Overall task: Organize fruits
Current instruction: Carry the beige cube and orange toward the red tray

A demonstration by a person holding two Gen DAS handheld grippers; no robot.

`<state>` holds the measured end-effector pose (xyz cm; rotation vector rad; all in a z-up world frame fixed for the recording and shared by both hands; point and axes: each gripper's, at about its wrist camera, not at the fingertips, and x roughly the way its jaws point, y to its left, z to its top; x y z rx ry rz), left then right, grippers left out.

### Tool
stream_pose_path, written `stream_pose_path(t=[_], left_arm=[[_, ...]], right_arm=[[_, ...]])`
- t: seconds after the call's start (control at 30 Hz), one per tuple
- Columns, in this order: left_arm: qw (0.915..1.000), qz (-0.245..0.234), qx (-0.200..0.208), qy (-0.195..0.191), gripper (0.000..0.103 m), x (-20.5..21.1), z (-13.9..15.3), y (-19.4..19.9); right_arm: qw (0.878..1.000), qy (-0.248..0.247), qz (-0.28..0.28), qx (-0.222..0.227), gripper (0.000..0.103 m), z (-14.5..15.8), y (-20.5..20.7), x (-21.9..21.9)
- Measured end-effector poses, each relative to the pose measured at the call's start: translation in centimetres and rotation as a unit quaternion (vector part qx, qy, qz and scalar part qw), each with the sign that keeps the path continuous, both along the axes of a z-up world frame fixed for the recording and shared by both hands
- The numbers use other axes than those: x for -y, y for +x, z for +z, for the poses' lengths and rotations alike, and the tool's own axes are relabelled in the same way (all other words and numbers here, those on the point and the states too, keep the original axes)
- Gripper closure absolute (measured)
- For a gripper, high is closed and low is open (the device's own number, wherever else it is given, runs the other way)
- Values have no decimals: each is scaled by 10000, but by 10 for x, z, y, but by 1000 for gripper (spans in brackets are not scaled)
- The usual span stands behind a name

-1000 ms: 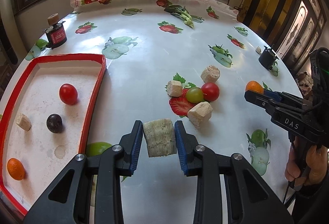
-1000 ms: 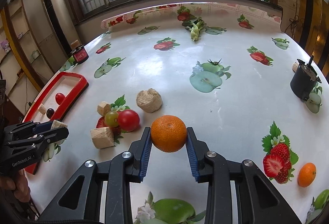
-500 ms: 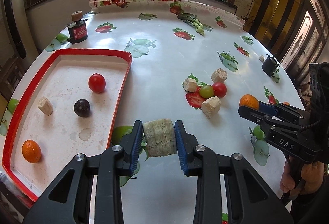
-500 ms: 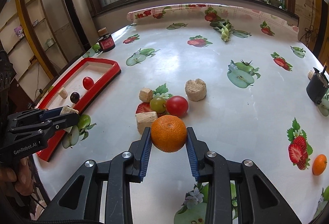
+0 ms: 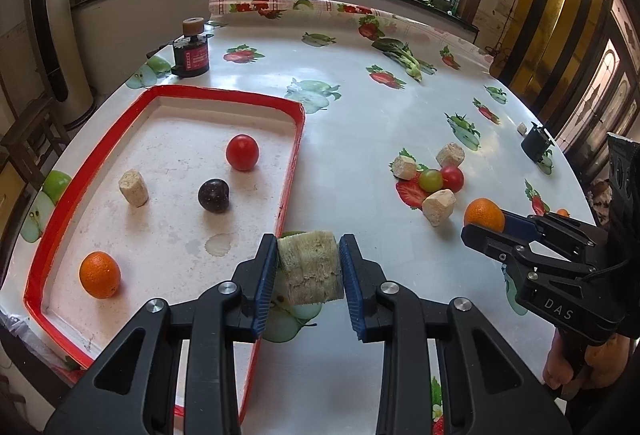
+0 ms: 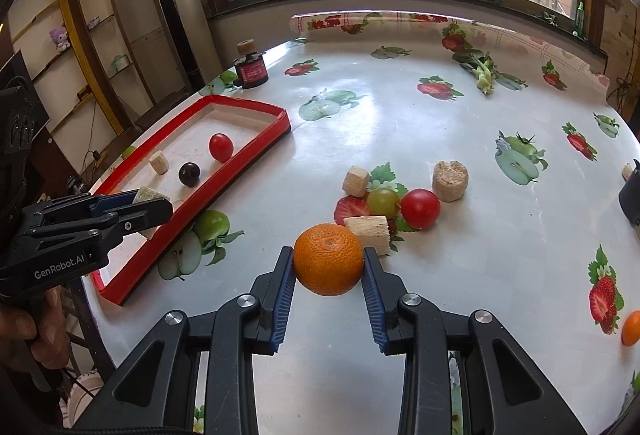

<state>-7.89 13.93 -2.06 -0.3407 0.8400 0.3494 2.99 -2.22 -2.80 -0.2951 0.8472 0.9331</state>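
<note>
My left gripper [image 5: 308,269] is shut on a pale fibrous chunk [image 5: 310,267] and hangs over the near right rim of the red tray [image 5: 294,151]. Inside the tray lie a red tomato [image 5: 242,152], a dark plum [image 5: 213,195], a tan chunk [image 5: 134,187] and an orange [image 5: 99,274]. My right gripper [image 6: 328,267] is shut on an orange [image 6: 328,259], held above the table to the right of the tray [image 6: 248,155]. Beyond it sit a green grape [image 6: 383,201], a red tomato [image 6: 420,208] and three tan chunks [image 6: 450,175].
A small black jar with a red label [image 5: 191,53] stands behind the tray. A black cup [image 5: 536,143] sits at the table's far right edge. Another small orange [image 6: 631,327] lies at the right. A leafy green vegetable [image 6: 482,69] lies at the back.
Both grippers have moved left toward the tray with their loads. The tray now fills more of the left wrist view, and the fruit pile has shifted right.
</note>
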Motion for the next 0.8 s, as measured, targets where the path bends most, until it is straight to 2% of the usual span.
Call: stream_pose_path(t=[0.8], left_arm=[[9974, 708, -5, -106, 74, -57, -7, -50]], right_arm=[[9974, -35, 717, 21, 70, 5, -38, -64]])
